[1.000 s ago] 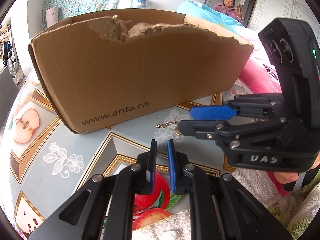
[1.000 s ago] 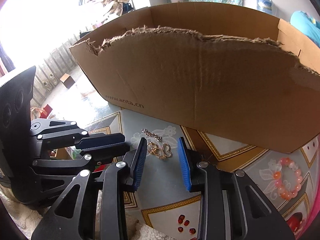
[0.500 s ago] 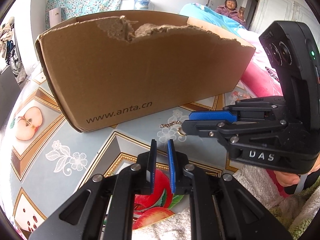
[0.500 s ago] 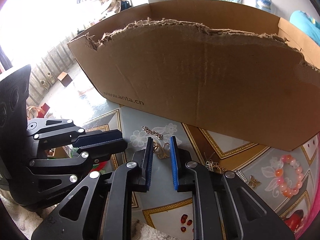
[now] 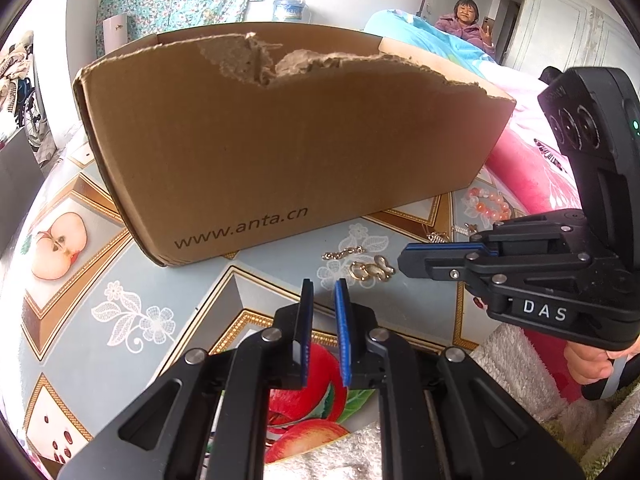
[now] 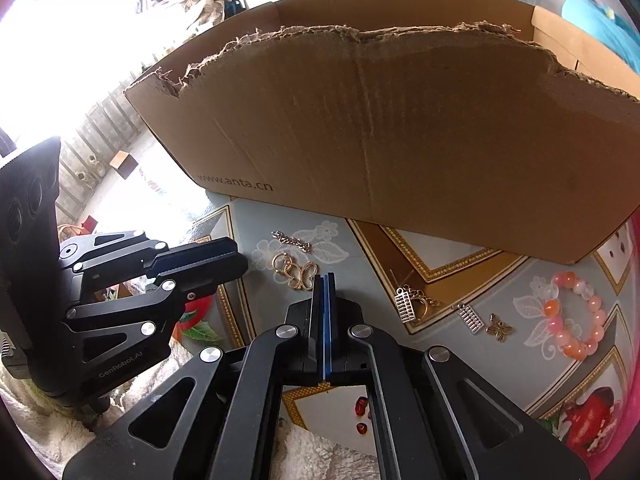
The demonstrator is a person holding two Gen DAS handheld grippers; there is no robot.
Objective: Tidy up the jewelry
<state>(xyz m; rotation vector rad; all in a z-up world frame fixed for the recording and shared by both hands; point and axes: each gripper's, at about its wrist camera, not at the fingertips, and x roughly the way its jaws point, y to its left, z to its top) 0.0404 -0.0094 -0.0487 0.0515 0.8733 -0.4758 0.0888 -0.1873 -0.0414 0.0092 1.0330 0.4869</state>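
Lying just ahead of the right gripper, whose pads meet on nothing, the gold charm looks light, thin, slippery (pinch its butterfly wing); left gripper barely parted, empty.

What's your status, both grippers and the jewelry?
Left gripper ajar, empty. Right gripper shut, apparently empty, tips beside gold butterfly charm. Cardboard box close behind, nothing blocking.
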